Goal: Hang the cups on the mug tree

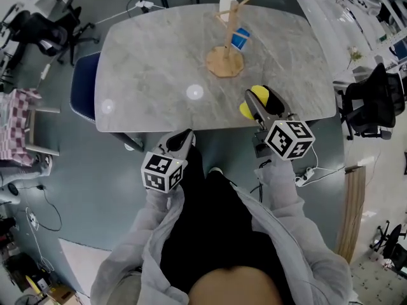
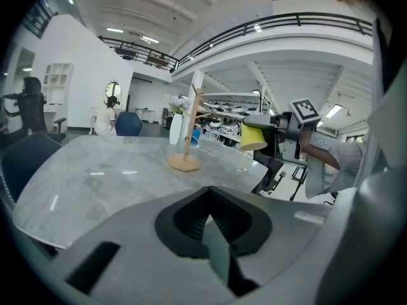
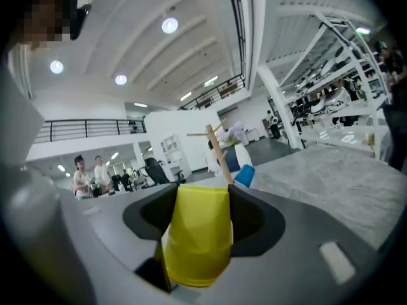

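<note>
Transport step: right fingers [image 3: 248, 218] clamp yellow cup [image 3: 194, 234]; left fingers [image 2: 219, 253] together, empty. Next, reach tree [image 1: 224, 62] ahead and slip cup over a peg.

The mug tree [image 1: 224, 63] stands near the worktop's [image 1: 159, 62] far edge, one cup [image 1: 240, 40] just right of its post, a vase [image 1: 227, 2] behind. Over the near edge, a second cup [image 1: 259, 95] sits in the right gripper [image 1: 254, 103], the left gripper [image 1: 184, 138] alongside.

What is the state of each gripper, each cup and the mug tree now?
right gripper: shut on the yellow cup.
left gripper: shut, empty.
yellow cup: held in the air, not yet hung.
blue cup: hangs on the mug tree.
mug tree: upright on the table.
</note>
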